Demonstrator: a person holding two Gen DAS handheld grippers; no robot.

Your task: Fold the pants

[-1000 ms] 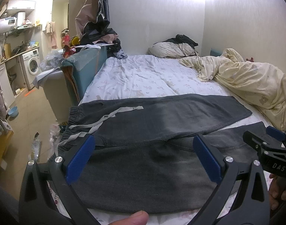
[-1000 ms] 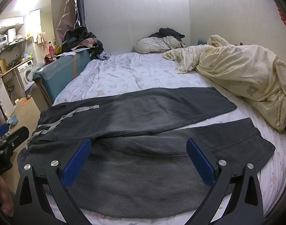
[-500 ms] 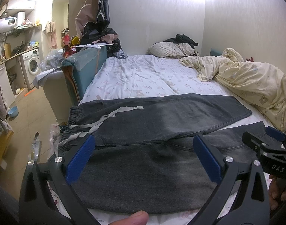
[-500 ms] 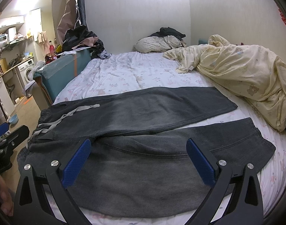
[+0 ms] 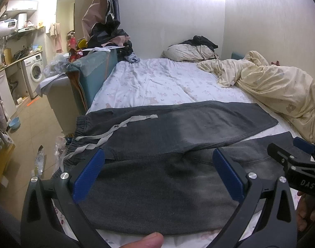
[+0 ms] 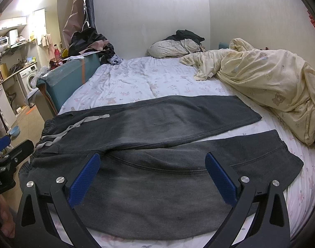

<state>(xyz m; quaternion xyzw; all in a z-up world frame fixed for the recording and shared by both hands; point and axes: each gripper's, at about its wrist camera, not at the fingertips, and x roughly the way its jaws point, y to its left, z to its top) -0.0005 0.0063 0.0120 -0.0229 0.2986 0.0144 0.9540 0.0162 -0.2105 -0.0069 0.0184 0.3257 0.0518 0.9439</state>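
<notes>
Dark grey pants (image 5: pixel 157 132) (image 6: pixel 157 124) lie flat across the bed, waistband with grey drawstring (image 5: pixel 107 132) (image 6: pixel 60 136) at the left, both legs spread to the right. My left gripper (image 5: pixel 157 171) hovers open over the near leg, close to the crotch, with nothing between its blue pads (image 5: pixel 88 173). My right gripper (image 6: pixel 151 173) is also open above the near leg, further right; it shows at the right edge of the left wrist view as a black body (image 5: pixel 291 163).
A cream quilt (image 6: pixel 271 82) is bunched on the bed's right side. Pillows (image 6: pixel 172 47) lie at the far wall. A teal sofa arm (image 5: pixel 89 72) and floor clutter flank the bed's left edge. The floral sheet (image 6: pixel 136 84) beyond the pants is bare.
Both grippers have stayed open and almost still; the right view has shifted very slightly, the pants have not moved.
</notes>
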